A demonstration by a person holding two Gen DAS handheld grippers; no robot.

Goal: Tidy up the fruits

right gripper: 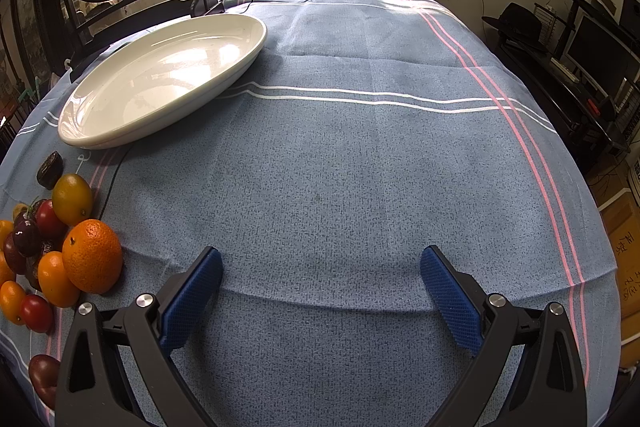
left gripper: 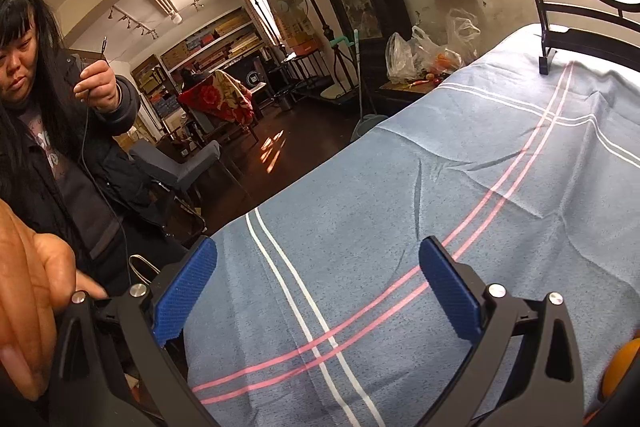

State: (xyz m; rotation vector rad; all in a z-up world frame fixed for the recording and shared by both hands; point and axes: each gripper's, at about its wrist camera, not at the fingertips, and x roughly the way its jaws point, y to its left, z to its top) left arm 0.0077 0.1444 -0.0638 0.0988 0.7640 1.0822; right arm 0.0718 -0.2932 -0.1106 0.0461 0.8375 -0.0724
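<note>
The fruit sits bunched at the lower left of the right wrist view, on the blue cloth of the bench (right gripper: 340, 187). Going left to right: small red tomatoes (right gripper: 37, 313) and dark plums (right gripper: 26, 237) at the frame edge, then an oval kumquat (right gripper: 72, 199), then a round orange (right gripper: 92, 256) nearest the right gripper (right gripper: 320, 271). The small ones look light and thin-skinned, so I judge they would bruise or split under a hard squeeze and roll if nudged; the orange looks firmer, its pebbled peel giving better grip. Each is best taken across its widest middle. The kumquat's long axis runs up the frame, tilted slightly right; the orange's stem end faces left.

The white oval plate (right gripper: 160, 123), upper left, lies bare with its long axis running toward the upper right.

Both grippers have their jaws spread wide, holding nothing; the left gripper (left gripper: 316, 291) hangs over bare cloth, with one orange fruit (left gripper: 618, 367) at its lower right edge.
</note>
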